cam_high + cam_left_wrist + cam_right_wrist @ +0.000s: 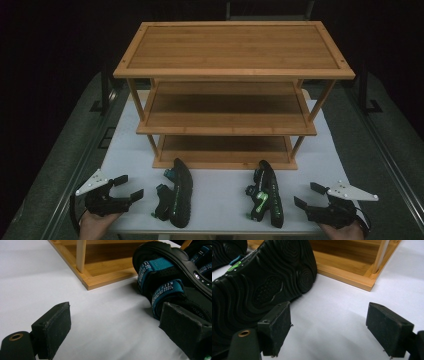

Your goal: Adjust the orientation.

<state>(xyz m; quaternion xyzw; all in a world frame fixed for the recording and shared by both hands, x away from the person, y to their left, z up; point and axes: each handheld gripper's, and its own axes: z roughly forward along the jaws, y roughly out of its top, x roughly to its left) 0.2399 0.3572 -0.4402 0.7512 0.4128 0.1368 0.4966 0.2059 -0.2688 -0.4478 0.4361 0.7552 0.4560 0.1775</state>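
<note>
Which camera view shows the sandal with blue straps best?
The left gripper view: the blue-strap sandal is close there, and its straps with white lettering are clear. The high view shows it whole but small, on its side before the rack. The right gripper view gives only a dark bit at top left.

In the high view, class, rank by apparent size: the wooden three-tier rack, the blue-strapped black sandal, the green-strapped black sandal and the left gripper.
1. Wooden three-tier rack.
2. Blue-strapped black sandal and green-strapped black sandal: alike, unranked.
3. Left gripper, open.

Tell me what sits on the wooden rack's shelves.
The wooden rack has nothing on its top and middle shelves; the bottom shelf looks bare, though its back is shadowed.
</note>
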